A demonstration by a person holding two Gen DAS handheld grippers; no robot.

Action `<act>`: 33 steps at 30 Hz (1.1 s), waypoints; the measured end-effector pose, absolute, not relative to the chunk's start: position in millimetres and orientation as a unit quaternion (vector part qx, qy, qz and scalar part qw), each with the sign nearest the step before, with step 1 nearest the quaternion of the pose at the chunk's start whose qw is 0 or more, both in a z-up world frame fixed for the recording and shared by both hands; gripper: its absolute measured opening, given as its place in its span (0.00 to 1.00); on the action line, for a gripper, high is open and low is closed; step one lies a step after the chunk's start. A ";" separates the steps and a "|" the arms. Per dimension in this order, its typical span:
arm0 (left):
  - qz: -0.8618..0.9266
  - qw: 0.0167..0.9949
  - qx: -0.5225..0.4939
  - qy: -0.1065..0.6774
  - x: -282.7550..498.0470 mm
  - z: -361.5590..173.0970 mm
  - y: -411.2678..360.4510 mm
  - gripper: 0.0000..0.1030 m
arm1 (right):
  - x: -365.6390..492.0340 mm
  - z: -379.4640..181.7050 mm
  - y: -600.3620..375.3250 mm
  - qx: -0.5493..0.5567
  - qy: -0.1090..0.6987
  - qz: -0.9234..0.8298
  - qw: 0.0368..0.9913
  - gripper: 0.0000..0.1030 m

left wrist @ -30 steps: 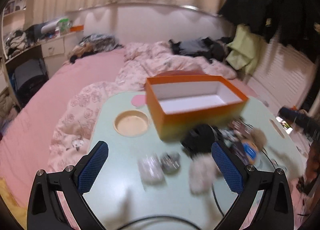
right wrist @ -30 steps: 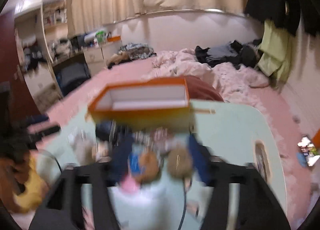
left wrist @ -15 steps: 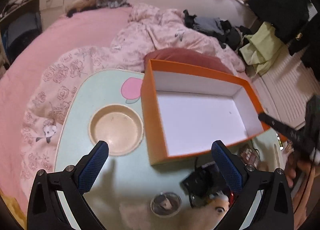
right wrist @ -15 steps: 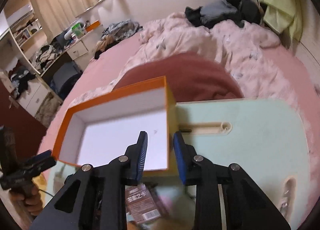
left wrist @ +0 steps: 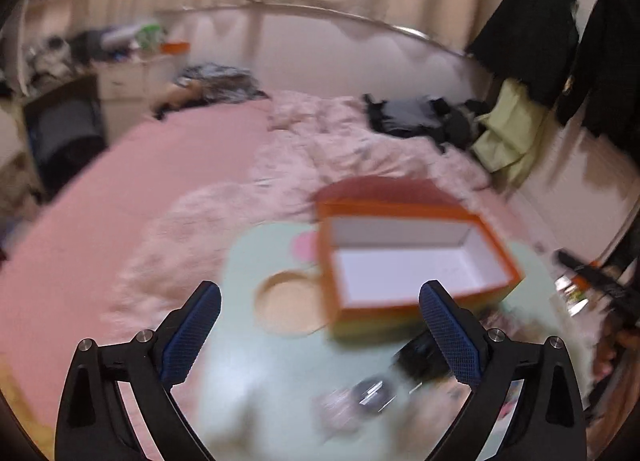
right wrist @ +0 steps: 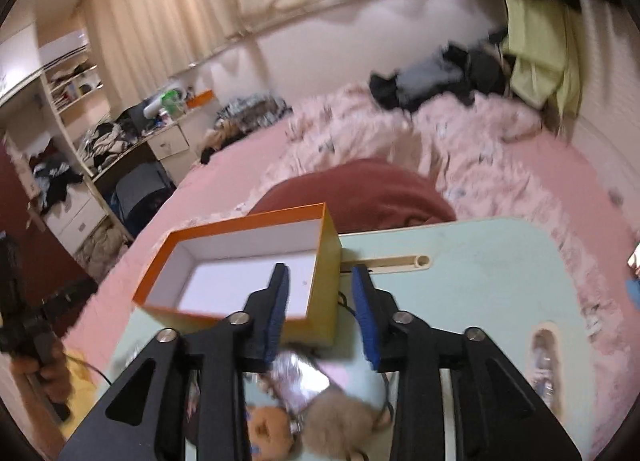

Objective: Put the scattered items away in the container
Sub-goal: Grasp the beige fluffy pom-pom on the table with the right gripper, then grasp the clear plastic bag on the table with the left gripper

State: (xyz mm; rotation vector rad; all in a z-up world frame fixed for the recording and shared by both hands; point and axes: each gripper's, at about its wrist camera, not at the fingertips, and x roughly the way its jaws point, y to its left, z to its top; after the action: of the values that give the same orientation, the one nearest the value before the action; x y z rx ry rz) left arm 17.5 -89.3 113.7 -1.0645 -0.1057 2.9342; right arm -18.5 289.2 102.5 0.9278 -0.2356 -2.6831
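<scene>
left claw (left wrist: 320, 325) spread wide, right claw (right wrist: 321, 313) half open, both empty; orange box (right wrist: 248, 261) holds nothing.

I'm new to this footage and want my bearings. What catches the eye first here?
The orange box with its bare white inside stands out, sitting on the pale green table in front of a pink bed. Below the right gripper, fluffy tan pompoms lie among clutter; the left gripper is spread wide above the table.
</scene>
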 end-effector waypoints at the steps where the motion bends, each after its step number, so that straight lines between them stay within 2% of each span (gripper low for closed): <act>1: 0.937 -0.005 -0.350 -0.022 24.9 107.2 -91.9 0.97 | -8.7 101.0 287.5 0.315 -0.072 -0.935 0.143 0.46; 3: 0.930 -0.014 -0.367 -0.015 35.1 90.2 -94.5 0.97 | 7.2 92.4 285.8 0.312 -0.065 -0.937 0.141 0.52; 9: 0.918 0.003 -0.389 -0.075 34.2 50.6 -94.4 0.94 | 13.2 50.0 284.5 0.350 -0.103 -0.920 0.141 0.52; 17: 0.909 0.002 -0.415 -0.041 31.8 30.2 -75.6 0.82 | 9.2 22.9 271.0 0.389 -0.060 -0.915 0.089 0.52; 20: 0.913 0.012 -0.406 -0.044 37.9 29.8 -75.7 0.64 | 5.8 17.8 274.3 0.403 -0.063 -0.909 0.086 0.51; 21: 0.914 0.017 -0.402 -0.044 40.1 31.0 -75.3 0.55 | 6.0 17.1 275.1 0.403 -0.065 -0.908 0.091 0.48; 22: 0.915 0.022 -0.400 -0.043 42.0 31.9 -74.7 0.48 | 7.0 16.2 275.5 0.405 -0.065 -0.907 0.096 0.35; 26: 0.917 0.032 -0.396 -0.031 46.6 30.5 -72.2 0.39 | 14.3 17.2 274.5 0.396 -0.059 -0.911 0.098 0.35; 28: 0.917 0.042 -0.394 -0.037 49.1 29.3 -72.8 0.30 | 17.9 20.0 274.5 0.386 -0.059 -0.915 0.098 0.35; 30: 0.913 0.056 -0.402 -0.035 48.3 25.6 -71.1 0.32 | 20.6 21.4 275.9 0.379 -0.062 -0.918 0.102 0.35; 33: 0.914 0.026 -0.405 -0.018 44.3 21.9 -68.8 0.59 | 18.8 18.9 277.0 0.385 -0.070 -0.914 0.105 0.35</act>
State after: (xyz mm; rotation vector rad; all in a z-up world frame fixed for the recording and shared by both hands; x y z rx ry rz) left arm 44.3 -68.8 21.9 -1.2503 -0.0542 2.8244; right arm 18.8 277.0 18.9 1.1350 -0.2067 -2.6942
